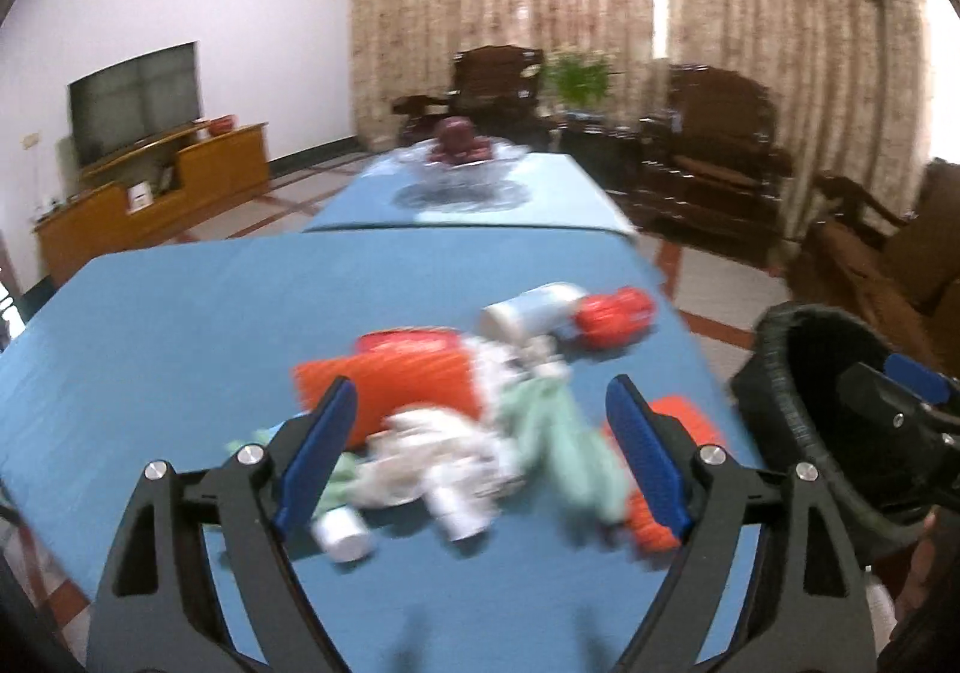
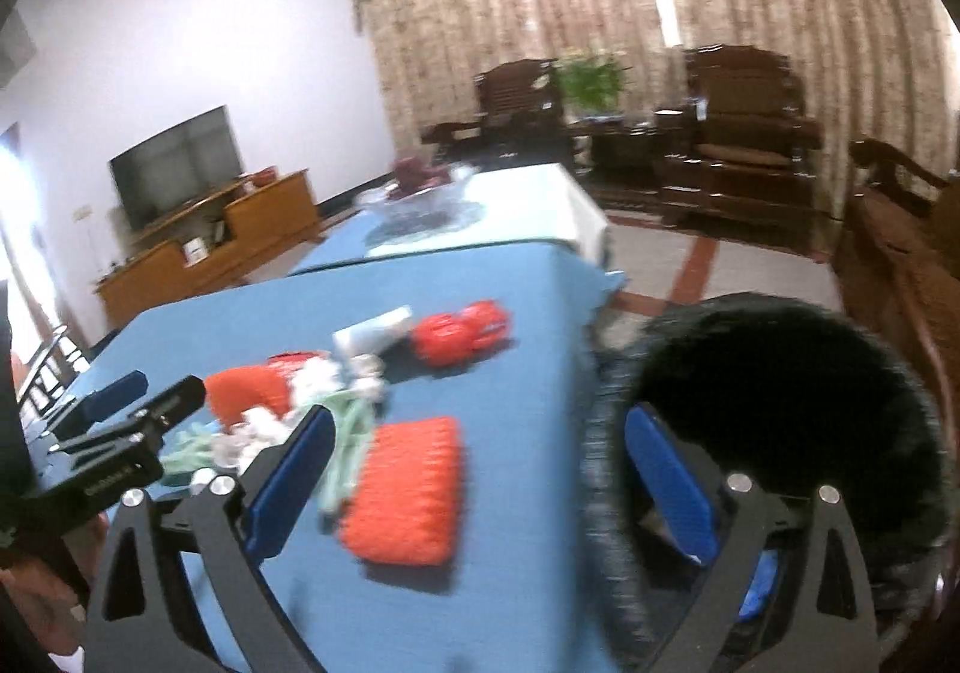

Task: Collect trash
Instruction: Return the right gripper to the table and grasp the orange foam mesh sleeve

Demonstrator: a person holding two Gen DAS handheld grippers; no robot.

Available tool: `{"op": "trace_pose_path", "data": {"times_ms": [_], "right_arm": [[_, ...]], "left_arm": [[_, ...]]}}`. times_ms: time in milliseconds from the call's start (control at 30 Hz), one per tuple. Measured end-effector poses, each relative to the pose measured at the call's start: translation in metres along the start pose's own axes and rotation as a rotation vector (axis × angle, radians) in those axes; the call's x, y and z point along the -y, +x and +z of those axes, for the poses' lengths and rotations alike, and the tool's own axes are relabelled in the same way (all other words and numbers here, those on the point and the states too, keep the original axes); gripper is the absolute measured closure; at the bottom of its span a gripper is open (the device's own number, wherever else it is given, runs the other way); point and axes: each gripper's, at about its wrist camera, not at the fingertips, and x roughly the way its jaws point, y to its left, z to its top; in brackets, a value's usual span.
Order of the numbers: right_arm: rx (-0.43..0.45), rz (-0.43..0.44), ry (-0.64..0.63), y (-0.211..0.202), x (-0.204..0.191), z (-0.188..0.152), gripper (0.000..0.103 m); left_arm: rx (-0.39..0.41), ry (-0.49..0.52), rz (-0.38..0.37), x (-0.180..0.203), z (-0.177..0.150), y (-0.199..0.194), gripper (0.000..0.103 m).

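A blurred heap of trash lies on the blue table (image 1: 180,343). It holds an orange packet (image 1: 402,379), white crumpled tissue (image 1: 438,457), a pale green wrapper (image 1: 564,433), a small white bottle (image 1: 345,535), a white tube (image 1: 534,310) and a red crumpled wrapper (image 1: 615,316). My left gripper (image 1: 482,385) is open above the near side of the heap and grips nothing. My right gripper (image 2: 480,414) is open too, straddling the table's right edge, with a second orange packet (image 2: 408,493) below it. A black bin (image 2: 780,403) stands just off that edge.
A glass bowl with dark red fruit (image 1: 459,145) sits at the table's far end. Dark wooden armchairs (image 1: 714,151) and a bench (image 1: 870,265) line the right side before curtains. A TV (image 1: 135,97) on a wooden cabinet (image 1: 156,199) stands to the left. The left gripper (image 2: 144,403) shows at the right wrist view's left edge.
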Motion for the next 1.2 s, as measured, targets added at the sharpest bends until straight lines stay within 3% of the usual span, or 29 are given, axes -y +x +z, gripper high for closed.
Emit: {"op": "trace_pose_path", "data": {"times_ms": [233,600,700,900,967,1067,1200], "right_arm": [[-0.073,0.021,-0.084,0.044,-0.040,-0.027,0.021],[-0.170,-0.031,-0.095,0.079,-0.030,-0.051,0.030],[-0.199,-0.017,-0.086,0.086,-0.028,-0.055,0.041],[-0.194,0.016,-0.110,0.084,-0.033,-0.055,0.072],[-0.190,0.023,-0.102,0.082,-0.030,-0.052,0.079],[-0.178,0.028,-0.090,0.078,-0.026,-0.048,0.082],[-0.143,0.021,-0.095,0.070,-0.026,-0.042,0.082]], "left_arm": [[-0.018,-0.015,0.053,-0.030,-0.019,0.005,0.021],[-0.055,-0.003,0.055,-0.033,-0.042,0.026,0.021],[-0.066,0.001,0.052,-0.031,-0.048,0.031,0.021],[-0.085,0.010,0.044,-0.025,-0.054,0.041,0.021],[-0.091,0.009,0.041,-0.023,-0.055,0.045,0.023],[-0.103,0.016,0.040,-0.019,-0.057,0.051,0.029],[-0.134,0.011,0.026,-0.014,-0.060,0.059,0.048]]}}
